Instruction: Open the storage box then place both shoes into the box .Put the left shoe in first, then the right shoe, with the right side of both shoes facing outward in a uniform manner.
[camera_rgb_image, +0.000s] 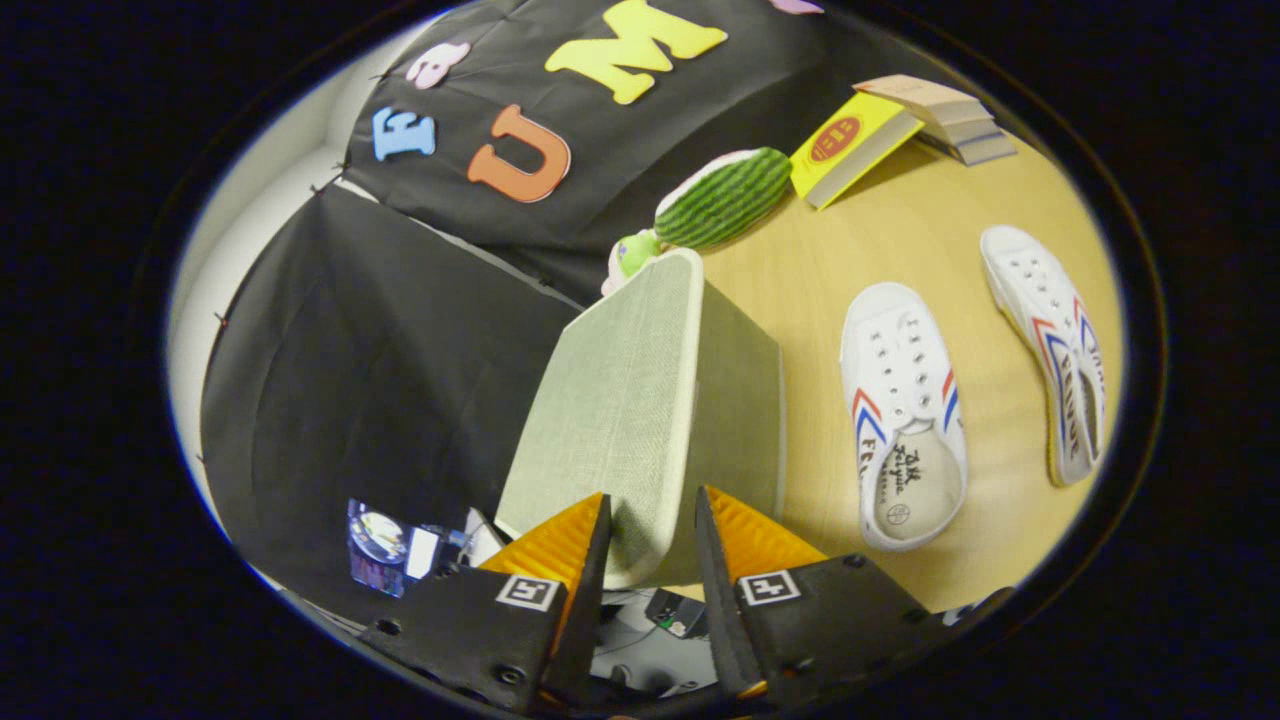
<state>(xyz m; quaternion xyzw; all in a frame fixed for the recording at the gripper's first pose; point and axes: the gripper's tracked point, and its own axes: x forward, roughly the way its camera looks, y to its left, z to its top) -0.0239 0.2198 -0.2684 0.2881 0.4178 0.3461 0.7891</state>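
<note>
Looking along the tongs (650, 520), we see their fingers apart, on either side of the near edge of the box lid (620, 400); we cannot tell if they press it. The lid seems light, stiff and cloth-covered, so its edge gives good hold. Both shoes (905, 410) lie on the surface (900, 230) beside the box, soft and light; we judge the heel rim is best.

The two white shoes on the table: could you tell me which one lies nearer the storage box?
The shoe right beside the storage box is nearer; the other shoe lies beyond it. The tool straddles the box's lid edge.
</note>
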